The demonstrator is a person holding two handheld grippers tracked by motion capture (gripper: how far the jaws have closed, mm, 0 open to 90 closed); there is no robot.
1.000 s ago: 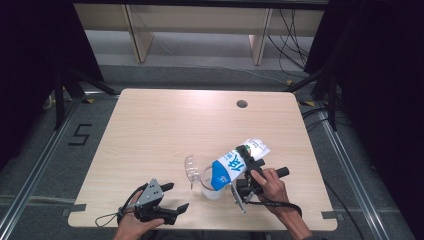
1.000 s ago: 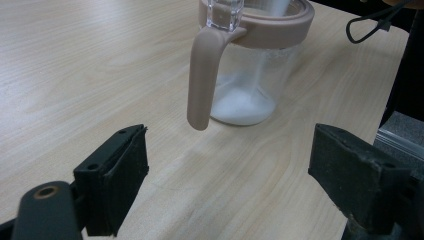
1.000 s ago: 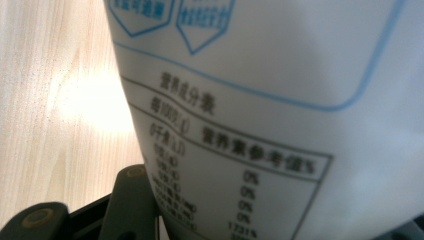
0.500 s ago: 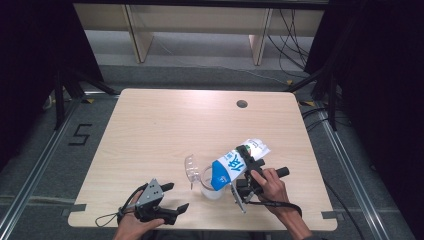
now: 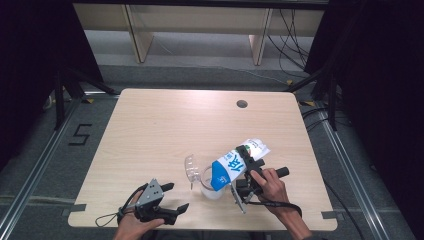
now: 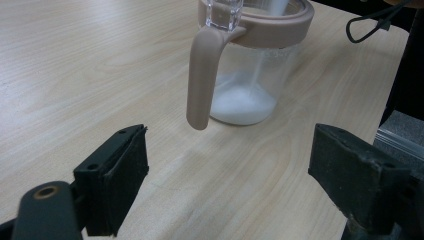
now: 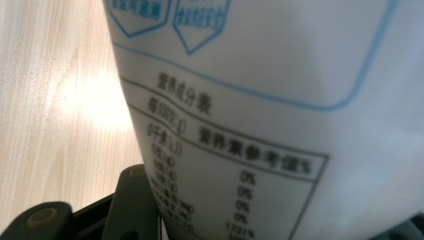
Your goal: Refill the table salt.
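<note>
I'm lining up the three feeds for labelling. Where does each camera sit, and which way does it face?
High view: above the person's side, facing forward and down on the table; both forearms, left claw, right claw.
Left gripper view: rides the left claw, facing the jug; both jaws wide apart.
Right gripper view: rides the right claw, facing the white bag it clamps.
Shared: the jug, high and left gripper views.

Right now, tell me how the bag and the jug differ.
The bag is opaque, blue and white, and tilted in the right gripper; the jug is clear with a pinkish rim and handle and stands upright on the table. Both hold white grains.
</note>
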